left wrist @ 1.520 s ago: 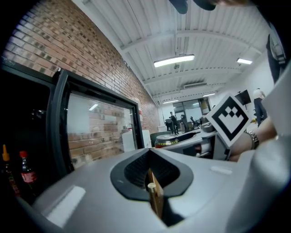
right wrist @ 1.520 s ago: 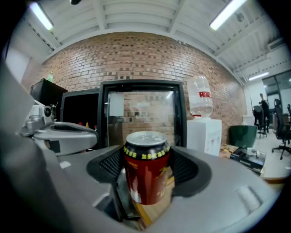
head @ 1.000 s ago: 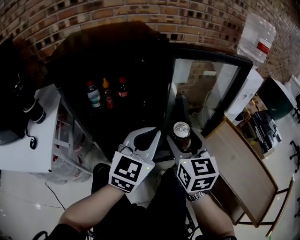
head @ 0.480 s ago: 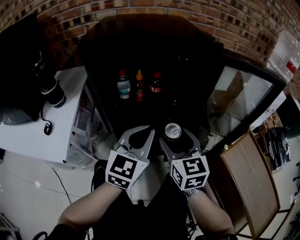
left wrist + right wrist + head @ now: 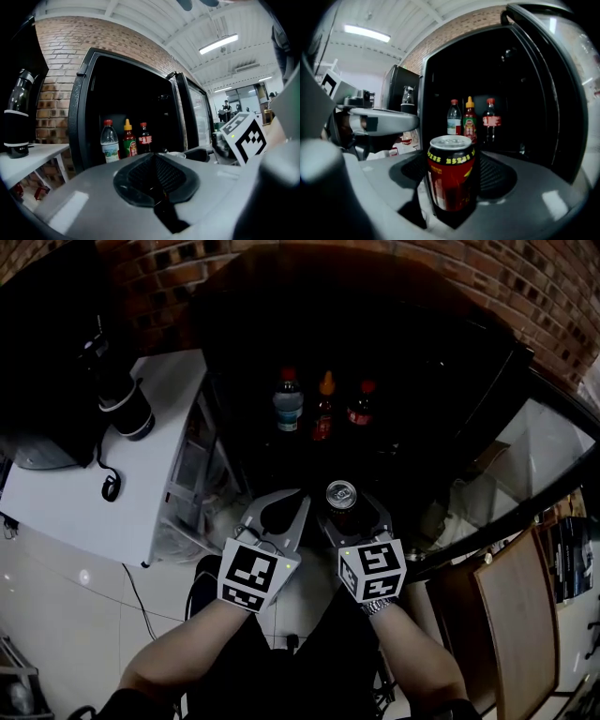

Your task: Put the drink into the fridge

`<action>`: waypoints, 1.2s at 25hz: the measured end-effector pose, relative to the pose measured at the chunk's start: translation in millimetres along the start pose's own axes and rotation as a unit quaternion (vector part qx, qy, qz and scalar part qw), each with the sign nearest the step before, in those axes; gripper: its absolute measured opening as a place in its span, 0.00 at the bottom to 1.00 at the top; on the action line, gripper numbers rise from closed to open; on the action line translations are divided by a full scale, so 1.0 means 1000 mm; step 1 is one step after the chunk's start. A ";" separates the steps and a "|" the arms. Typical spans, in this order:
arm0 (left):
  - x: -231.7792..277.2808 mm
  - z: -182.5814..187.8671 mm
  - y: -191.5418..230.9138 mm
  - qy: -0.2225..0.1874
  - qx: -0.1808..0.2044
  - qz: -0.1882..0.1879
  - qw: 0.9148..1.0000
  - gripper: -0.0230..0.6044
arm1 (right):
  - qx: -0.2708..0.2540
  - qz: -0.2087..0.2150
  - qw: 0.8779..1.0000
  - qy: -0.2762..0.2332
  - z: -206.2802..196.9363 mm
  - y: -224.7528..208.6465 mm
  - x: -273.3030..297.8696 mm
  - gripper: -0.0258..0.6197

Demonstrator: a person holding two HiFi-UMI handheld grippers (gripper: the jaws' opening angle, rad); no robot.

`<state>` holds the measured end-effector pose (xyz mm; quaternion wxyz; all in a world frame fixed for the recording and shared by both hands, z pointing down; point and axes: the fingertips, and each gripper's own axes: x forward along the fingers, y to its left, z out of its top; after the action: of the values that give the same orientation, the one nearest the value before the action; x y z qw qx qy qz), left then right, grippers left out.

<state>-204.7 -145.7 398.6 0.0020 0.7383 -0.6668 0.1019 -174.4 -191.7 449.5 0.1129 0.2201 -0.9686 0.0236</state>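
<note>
The right tool point(image 5: 349, 509) pinches the upright can point(image 5: 451, 174) before the fridge point(image 5: 78, 108); left tool point(image 5: 283, 503) pressed together.

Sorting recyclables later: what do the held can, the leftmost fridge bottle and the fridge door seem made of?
The can: likely aluminium, glossy red print, bare silvery lid.
The leftmost bottle: probably clear plastic, see-through body, red cap.
The fridge door: glass pane in a dark frame; it reflects light.

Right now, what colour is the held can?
The can is red, black band on top; right gripper view.
</note>
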 end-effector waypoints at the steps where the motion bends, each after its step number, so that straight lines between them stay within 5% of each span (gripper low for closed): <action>1: 0.001 -0.005 0.004 0.003 -0.002 0.002 1.000 0.04 | 0.000 0.002 1.000 0.000 -0.004 0.000 0.008 0.53; 19: 0.041 -0.027 0.048 0.032 0.005 0.001 0.999 0.04 | 0.013 0.028 0.999 0.029 -0.053 -0.022 0.118 0.53; 30: 0.060 -0.032 0.066 0.040 0.006 0.004 0.999 0.04 | 0.011 0.048 0.999 0.013 -0.044 -0.026 0.157 0.53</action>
<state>-268.6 -207.9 430.6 0.0244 0.7311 -0.6683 0.1354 -292.1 -276.7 527.8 0.1220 0.1740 -0.9763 0.0421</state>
